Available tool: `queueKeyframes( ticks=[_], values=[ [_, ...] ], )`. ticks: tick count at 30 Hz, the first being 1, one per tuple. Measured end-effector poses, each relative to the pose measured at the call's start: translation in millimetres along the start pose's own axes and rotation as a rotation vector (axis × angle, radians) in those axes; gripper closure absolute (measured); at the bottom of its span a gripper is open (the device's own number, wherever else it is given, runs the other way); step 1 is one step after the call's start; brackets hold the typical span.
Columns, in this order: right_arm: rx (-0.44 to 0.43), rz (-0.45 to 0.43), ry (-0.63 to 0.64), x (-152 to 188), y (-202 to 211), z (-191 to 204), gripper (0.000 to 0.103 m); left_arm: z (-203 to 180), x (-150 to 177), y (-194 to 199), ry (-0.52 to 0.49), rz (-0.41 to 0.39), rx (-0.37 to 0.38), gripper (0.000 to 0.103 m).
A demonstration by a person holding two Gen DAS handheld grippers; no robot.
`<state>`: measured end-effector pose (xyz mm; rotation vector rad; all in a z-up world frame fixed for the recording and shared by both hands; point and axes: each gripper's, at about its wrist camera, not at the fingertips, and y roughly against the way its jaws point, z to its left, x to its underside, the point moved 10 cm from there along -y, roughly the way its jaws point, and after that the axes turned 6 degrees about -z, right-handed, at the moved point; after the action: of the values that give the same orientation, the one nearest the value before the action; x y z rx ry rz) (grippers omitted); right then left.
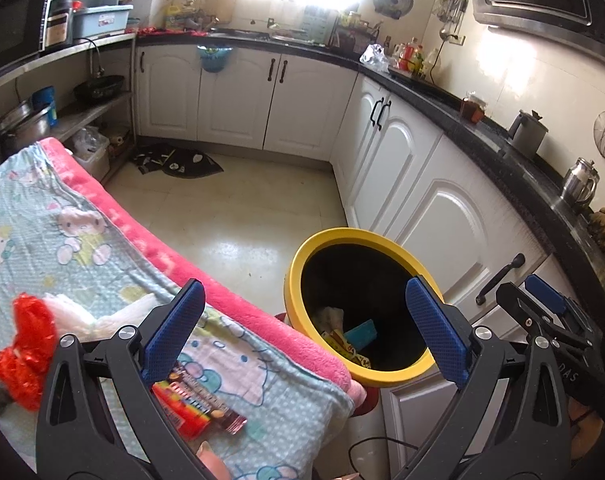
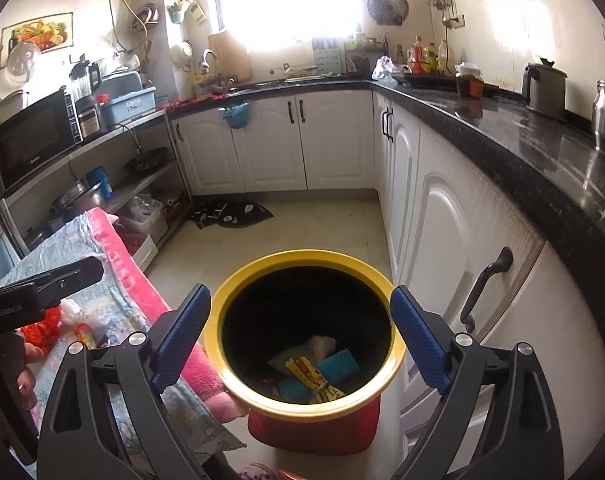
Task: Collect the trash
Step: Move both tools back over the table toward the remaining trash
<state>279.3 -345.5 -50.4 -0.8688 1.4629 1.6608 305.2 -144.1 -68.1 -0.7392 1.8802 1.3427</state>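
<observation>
Left gripper (image 1: 304, 330) spread wide and empty above the edge of a cartoon-print blanket (image 1: 74, 248). Right gripper (image 2: 300, 338) likewise agape, gripping nothing, poised over a round yellow-rimmed bin (image 2: 238, 390). Inside the bin: a yellow-red wrapper (image 2: 314, 378), blue pieces, crumpled white paper. On the blanket: a red-brown snack wrapper (image 1: 200, 410), just beside the left finger, and a red crinkled plastic scrap (image 1: 24, 354).

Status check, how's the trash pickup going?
Both tongs, left and right, open and empty. Bin holds wrappers. Red wrapper on blanket. Nothing blocking.
</observation>
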Motion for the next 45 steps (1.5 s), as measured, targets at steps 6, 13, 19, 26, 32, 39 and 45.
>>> queueKeyframes(
  ticks=[6,13,19,26,32,39,45],
  values=[
    [-0.022,-0.025,0.018,-6,14,15,0.012,10,-6,24,0.003,-0.037,-0.017,0.011],
    [-0.057,-0.047,0.041,-13,29,35,0.011,27,-12,48,0.015,-0.074,-0.042,0.011],
    [-0.091,-0.057,0.070,-17,38,55,0.011,43,-10,64,0.022,-0.087,-0.069,0.011],
    [-0.141,-0.053,0.102,-14,45,83,0.011,64,-5,79,0.034,-0.102,-0.106,0.011],
    [-0.184,-0.045,0.135,-12,47,108,0.011,81,-2,92,0.028,-0.108,-0.133,0.011],
    [-0.247,-0.032,0.179,-4,49,144,0.011,107,6,110,0.015,-0.110,-0.184,0.011],
    [-0.304,-0.015,0.216,5,51,176,0.011,135,14,125,0.031,-0.112,-0.236,0.011]
  ],
)
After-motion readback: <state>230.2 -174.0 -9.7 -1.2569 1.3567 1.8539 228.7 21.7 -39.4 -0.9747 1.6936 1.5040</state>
